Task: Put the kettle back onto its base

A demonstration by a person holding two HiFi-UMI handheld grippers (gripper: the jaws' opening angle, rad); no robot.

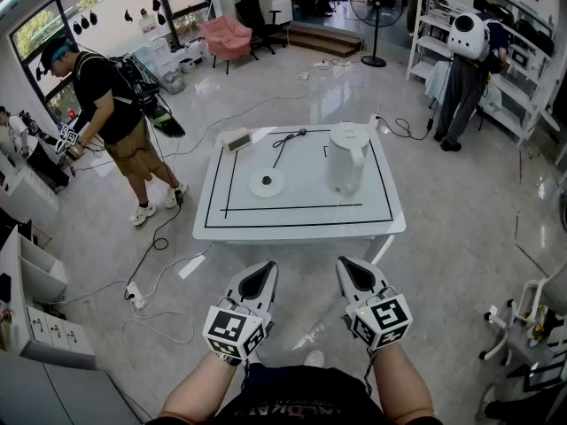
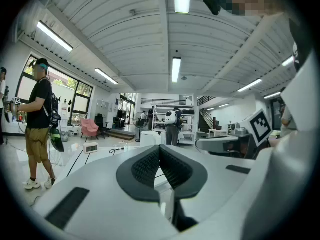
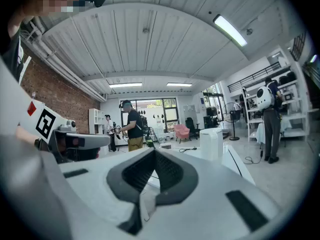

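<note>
A white kettle stands upright on the right half of the white table. Its round white base lies apart on the left half, with a black cord running to the table's far edge. My left gripper and right gripper are both shut and empty. They hover side by side in front of the table's near edge, well short of kettle and base. The kettle shows ahead in the right gripper view. In the left gripper view the kettle is small, beyond the shut gripper.
A small digital clock sits at the table's far left corner. Cables trail across the floor left of the table. One person stands at the left, another by the shelves at the right. A fan and pink armchair stand far behind.
</note>
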